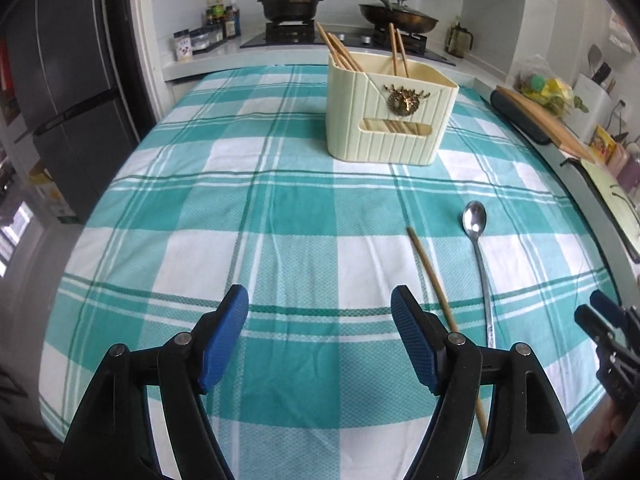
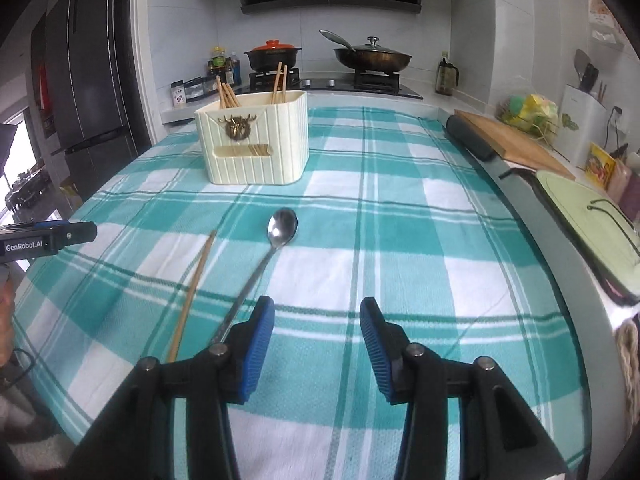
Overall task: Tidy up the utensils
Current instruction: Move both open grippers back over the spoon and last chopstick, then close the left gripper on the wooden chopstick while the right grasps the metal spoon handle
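Observation:
A cream utensil holder (image 1: 386, 114) (image 2: 256, 142) stands far on the teal checked tablecloth (image 1: 240, 216) (image 2: 400, 240), with several wooden chopsticks (image 1: 340, 53) (image 2: 228, 96) upright in it. A single wooden chopstick (image 1: 434, 280) (image 2: 194, 284) and a metal spoon (image 1: 478, 248) (image 2: 272, 248) lie side by side on the cloth. My left gripper (image 1: 320, 320) is open and empty, left of the chopstick. My right gripper (image 2: 318, 328) is open and empty, its left finger over the spoon's handle end. The right gripper shows at the left wrist view's right edge (image 1: 608, 320); the left gripper shows at the right wrist view's left edge (image 2: 48, 238).
A stove with a red-lidded pot (image 2: 272, 54) and a lidded wok (image 2: 372, 56) stands behind the table. A wooden cutting board (image 2: 512, 140) and a pale green board (image 2: 588, 216) lie along the right counter. A dark fridge (image 1: 60, 100) stands left.

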A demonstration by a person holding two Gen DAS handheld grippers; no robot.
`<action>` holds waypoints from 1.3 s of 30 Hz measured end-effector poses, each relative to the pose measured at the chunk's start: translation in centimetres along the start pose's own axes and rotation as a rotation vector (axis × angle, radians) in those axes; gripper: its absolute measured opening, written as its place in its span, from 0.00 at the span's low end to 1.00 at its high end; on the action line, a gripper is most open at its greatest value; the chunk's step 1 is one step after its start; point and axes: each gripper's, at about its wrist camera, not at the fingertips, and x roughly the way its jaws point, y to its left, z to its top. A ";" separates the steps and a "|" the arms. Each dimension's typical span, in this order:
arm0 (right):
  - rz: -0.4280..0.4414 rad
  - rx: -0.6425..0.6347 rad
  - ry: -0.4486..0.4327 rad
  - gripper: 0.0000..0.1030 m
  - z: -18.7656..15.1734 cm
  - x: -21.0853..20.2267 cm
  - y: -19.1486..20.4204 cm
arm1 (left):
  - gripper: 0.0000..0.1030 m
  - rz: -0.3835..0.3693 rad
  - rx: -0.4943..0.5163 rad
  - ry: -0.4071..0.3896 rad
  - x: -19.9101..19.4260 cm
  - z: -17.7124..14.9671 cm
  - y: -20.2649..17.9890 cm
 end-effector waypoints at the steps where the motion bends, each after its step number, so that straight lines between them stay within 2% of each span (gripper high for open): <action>1: 0.001 0.008 0.004 0.44 -0.4 -0.1 -0.1 | 0.73 -0.001 0.003 -0.001 0.0 -0.1 -0.2; 8: -0.001 0.017 0.026 0.44 -2.9 0.1 0.5 | 0.74 -0.016 -0.026 0.038 0.6 -2.3 -0.4; 14: 0.006 0.045 0.054 0.44 -4.4 1.0 0.6 | 0.74 -0.129 -0.056 0.119 2.6 -4.2 -3.1; 17: 0.001 0.059 0.050 0.44 -4.6 0.9 0.2 | 0.74 -0.156 -0.017 0.100 3.1 -4.2 -5.9; 20: -0.012 0.069 0.034 0.44 -4.5 0.4 -0.3 | 0.74 -0.117 0.066 0.087 4.2 -4.3 -8.9; 23: -0.021 0.084 0.029 0.44 -4.6 0.0 -0.9 | 0.74 -0.014 0.166 0.086 5.8 -4.5 -10.9; 24: -0.022 0.088 0.029 0.44 -4.6 -0.1 -1.0 | 0.77 -0.001 0.172 0.064 5.9 -4.5 -10.8; 26: -0.025 0.092 0.029 0.44 -4.7 -0.3 -1.2 | 0.77 0.038 0.161 0.047 6.1 -4.3 -10.2; 31: 0.004 0.095 0.058 0.44 -3.9 0.8 -1.3 | 0.77 0.048 0.075 0.064 6.7 -3.7 -6.9; 36: 0.105 0.060 0.098 0.44 -0.5 4.6 1.4 | 0.77 0.046 0.040 0.075 6.9 -3.6 -4.8; 39: 0.099 0.001 0.144 0.44 0.9 7.9 4.0 | 0.77 0.047 0.038 0.075 6.8 -3.7 -4.3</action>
